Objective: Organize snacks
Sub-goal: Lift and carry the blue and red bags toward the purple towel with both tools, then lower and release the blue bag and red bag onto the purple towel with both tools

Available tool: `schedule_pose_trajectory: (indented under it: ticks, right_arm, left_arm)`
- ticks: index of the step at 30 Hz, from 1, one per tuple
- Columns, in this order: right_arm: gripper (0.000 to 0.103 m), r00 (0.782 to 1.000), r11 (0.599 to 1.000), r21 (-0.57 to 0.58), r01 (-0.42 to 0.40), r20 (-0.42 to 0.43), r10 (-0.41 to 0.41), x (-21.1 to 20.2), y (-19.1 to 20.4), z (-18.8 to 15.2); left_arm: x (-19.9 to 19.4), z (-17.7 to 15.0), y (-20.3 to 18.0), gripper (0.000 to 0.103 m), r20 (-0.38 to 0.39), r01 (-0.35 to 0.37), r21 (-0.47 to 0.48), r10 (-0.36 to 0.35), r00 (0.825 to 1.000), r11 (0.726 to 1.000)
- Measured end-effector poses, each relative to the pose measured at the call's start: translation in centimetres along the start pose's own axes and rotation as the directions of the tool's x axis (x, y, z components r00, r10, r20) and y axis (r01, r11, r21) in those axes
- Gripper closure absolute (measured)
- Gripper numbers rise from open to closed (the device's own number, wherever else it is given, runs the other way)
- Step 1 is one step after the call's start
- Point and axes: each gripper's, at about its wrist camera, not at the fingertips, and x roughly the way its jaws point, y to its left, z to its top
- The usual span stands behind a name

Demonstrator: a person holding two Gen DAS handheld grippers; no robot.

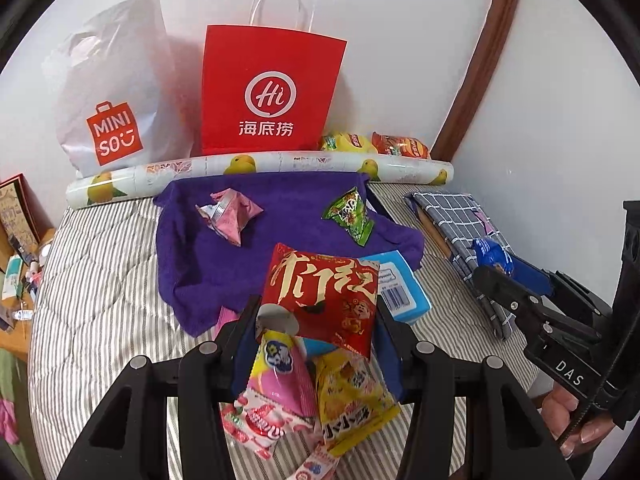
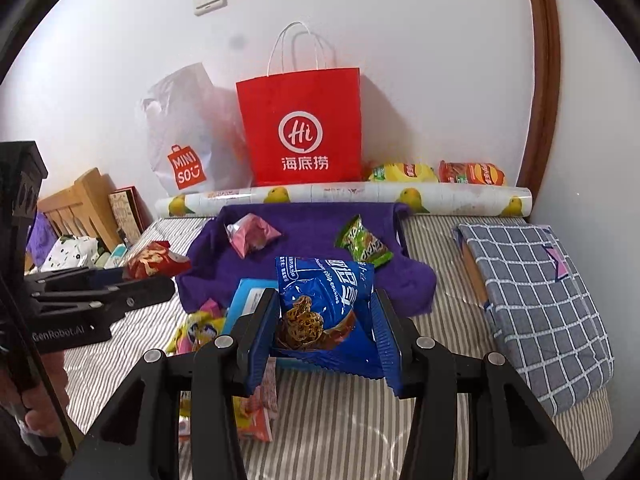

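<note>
- Bed (image 1: 100, 280): grey-and-white striped cover; all items lie on it or at its far edge against the white wall.
- Red paper bag (image 1: 272, 88): stands upright at the far wall, centre. White print reads "Hi" in a ring above "海底捞".
- White plastic bag (image 1: 116, 92): stands just left of the red paper bag and leans on the wall. Orange logo reads "MINISO".
- Paper roll (image 1: 260, 170): printed with yellow fruit; lies left to right in front of both bags.
- Purple towel (image 1: 208, 256): spread at mid-bed, near side of the paper roll.
- Checked cloth (image 2: 536, 300): grey with white lines, folded, right of the towel.
- Red snack packet (image 1: 320, 296): gold brush lettering, not legible. It sits between the fingers of the left gripper (image 1: 316, 320), which pinch it from both sides, above the near edge of the towel.
- Blue cookie packet (image 2: 320, 308): print reads "chip cookies". The right gripper (image 2: 324, 332) clamps it between its blue pads (image 2: 260, 340), raised above the bed.
- Light blue pack (image 1: 404, 288): white barcode label; lies beside the red snack packet, on its right.
- Yellow packet (image 1: 352, 400) and pink packet (image 1: 280, 384): lie in a near pile below the left gripper.
- Green packet (image 1: 350, 214): on the towel, far right.
- Pink wrapper (image 1: 228, 214): on the towel, far left.
- Gripper markings: "DAS" on the right gripper body; "GenRobot.AI" on the left gripper body.
</note>
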Motion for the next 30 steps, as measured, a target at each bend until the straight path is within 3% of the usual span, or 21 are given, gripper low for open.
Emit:
schedule_pose_trajectory:
  ticks: [19,30]
  right_arm:
    - [0.057,1.0,0.998,0.054,-0.016,-0.022,0.018,7.7,-2.0,4.0]
    - [0.057,0.999,0.997,0.078,-0.024,-0.044,0.027,12.8,-3.0,6.3]
  left_arm:
    - [5.3,5.1,2.3,0.053,-0.01,-0.003,-0.043,0.003,1.0,0.999]
    - [8.6,7.5,5.8,0.053,-0.005,-0.017,-0.102,0.016,1.0,0.995]
